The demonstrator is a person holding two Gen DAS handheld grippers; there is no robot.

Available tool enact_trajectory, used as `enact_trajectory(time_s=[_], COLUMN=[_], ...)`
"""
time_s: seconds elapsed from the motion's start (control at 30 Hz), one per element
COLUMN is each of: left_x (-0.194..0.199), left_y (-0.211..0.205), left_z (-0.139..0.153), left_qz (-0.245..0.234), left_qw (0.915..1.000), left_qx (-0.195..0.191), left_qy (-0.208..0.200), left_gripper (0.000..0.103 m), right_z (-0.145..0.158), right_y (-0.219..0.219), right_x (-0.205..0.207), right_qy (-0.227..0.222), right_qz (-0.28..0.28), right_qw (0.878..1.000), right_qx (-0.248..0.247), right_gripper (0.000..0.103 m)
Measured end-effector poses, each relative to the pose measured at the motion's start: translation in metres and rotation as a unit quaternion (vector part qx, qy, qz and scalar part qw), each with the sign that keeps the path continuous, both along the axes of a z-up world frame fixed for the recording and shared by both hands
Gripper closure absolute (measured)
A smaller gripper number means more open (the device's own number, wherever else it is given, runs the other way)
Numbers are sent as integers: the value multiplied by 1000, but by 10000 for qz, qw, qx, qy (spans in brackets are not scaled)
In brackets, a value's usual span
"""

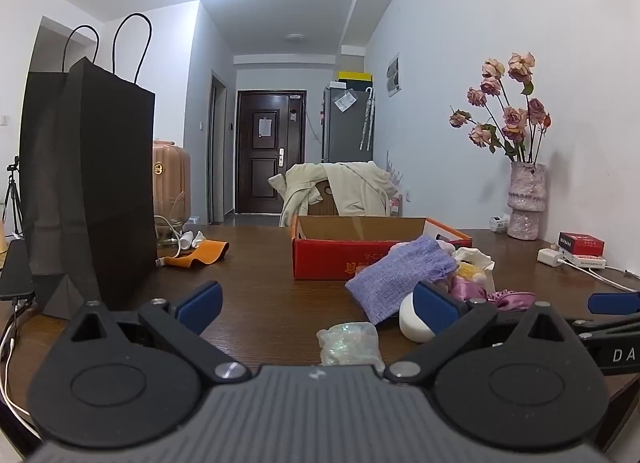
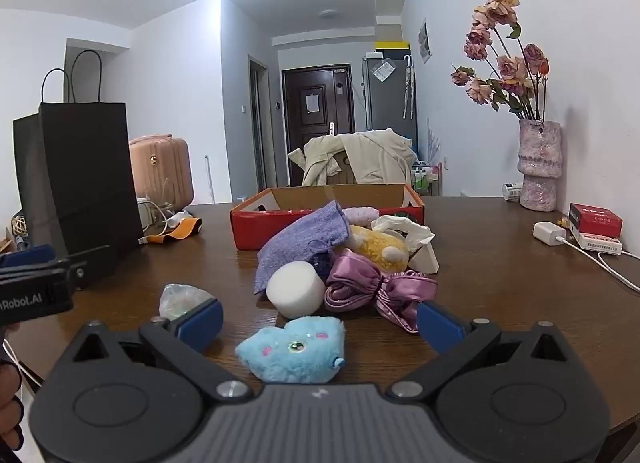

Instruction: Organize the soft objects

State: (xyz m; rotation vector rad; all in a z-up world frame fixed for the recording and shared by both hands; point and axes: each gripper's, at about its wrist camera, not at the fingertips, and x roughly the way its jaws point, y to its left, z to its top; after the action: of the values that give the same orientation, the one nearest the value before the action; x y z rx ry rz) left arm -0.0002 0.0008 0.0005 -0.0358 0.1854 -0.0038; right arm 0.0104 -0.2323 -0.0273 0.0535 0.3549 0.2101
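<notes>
A pile of soft things lies on the brown table (image 2: 500, 263) in front of an open red shoebox (image 2: 320, 219): a purple knit pouch (image 2: 300, 243), a white foam cylinder (image 2: 296, 289), a pink satin bow (image 2: 376, 287), a yellow plush (image 2: 378, 247) and a blue plush (image 2: 296, 347). My right gripper (image 2: 320, 327) is open, with the blue plush between its fingers. My left gripper (image 1: 316, 303) is open and empty, with a clear crinkly bag (image 1: 350, 343) just in front of it. The pouch (image 1: 396, 275) and the foam cylinder (image 1: 412, 323) lie by its right finger.
A tall black paper bag (image 1: 88, 183) stands at the left on the table. An orange strap (image 1: 200, 255) and white cable lie behind it. A vase of dried roses (image 2: 538, 167), a red box (image 2: 596, 219) and a white charger (image 2: 550, 233) stand at the right.
</notes>
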Motion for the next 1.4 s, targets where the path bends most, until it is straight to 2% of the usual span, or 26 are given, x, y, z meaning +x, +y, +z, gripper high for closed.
enact_trajectory(time_s=[0.37, 0.4, 0.73, 1.4], left_x=[-4, -3, -1, -2], left_y=[5, 5, -2, -4], left_z=[11, 3, -3, -1], left_qz=[6, 7, -17, -48], left_qw=[9999, 10000, 9999, 9999], left_qx=[120, 66, 127, 161], left_qy=[-28, -53, -20, -16], left_gripper=[0, 0, 0, 0], right_z=[1, 2, -2, -2], right_y=[-3, -2, -6, -5], right_x=[-2, -2, -3, -3], right_qy=[-96, -97, -79, -88], right_qz=[-104, -106, -167, -147], right_qw=[9999, 9999, 9998, 9999], right_qx=[-7, 1, 12, 13], right_gripper=[0, 0, 0, 0])
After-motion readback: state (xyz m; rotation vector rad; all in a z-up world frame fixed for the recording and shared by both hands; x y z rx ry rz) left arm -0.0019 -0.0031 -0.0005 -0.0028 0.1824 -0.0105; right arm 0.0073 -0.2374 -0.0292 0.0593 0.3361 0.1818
